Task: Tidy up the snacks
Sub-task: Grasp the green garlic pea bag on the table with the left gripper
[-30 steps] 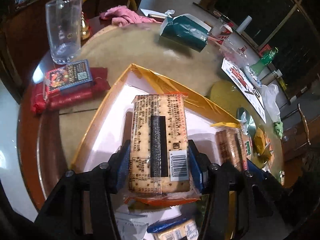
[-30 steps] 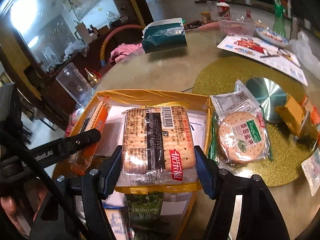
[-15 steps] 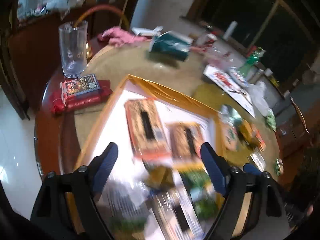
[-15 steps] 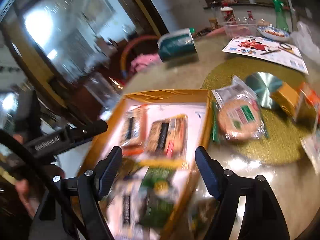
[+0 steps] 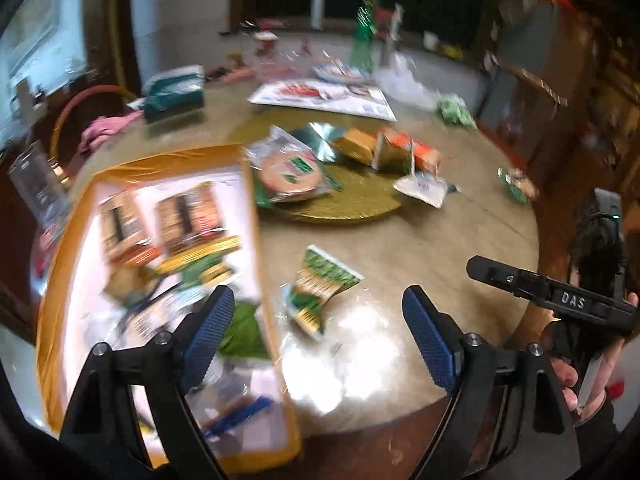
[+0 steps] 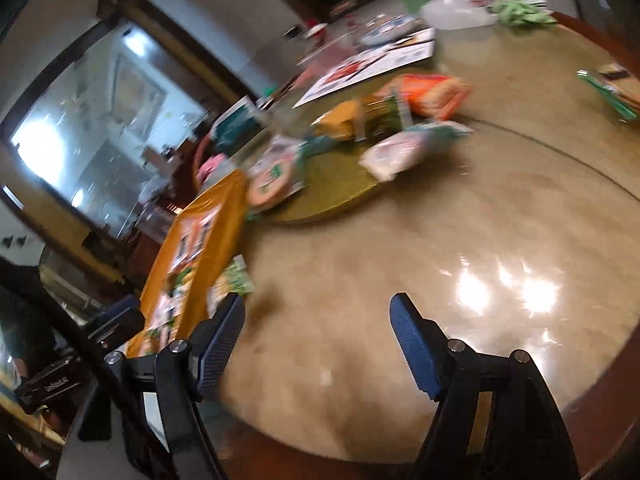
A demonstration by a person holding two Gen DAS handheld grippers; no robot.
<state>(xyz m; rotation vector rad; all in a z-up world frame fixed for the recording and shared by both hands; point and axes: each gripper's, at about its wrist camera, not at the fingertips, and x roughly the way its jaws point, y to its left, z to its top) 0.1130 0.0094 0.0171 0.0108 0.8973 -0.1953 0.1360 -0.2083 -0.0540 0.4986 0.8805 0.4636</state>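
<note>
Count, left wrist view. One yellow-rimmed open box point(image 5: 252, 216), left of the gripper: two rectangular cracker packs point(image 5: 120, 224) point(image 5: 188, 216) legible inside, rest blurred. One green-and-gold snack packet point(image 5: 320, 284) ahead between the fingers. One round cracker pack point(image 5: 290, 172) on one gold glitter mat point(image 5: 348, 208) farther ahead. One teal tissue pack point(image 5: 174, 94).

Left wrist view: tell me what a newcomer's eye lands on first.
The orange-rimmed box at the left, packed with cracker packets. A green snack packet lies alone on the glossy table beside it, between the open left gripper fingers. More snacks cluster on the gold mat behind.
</note>
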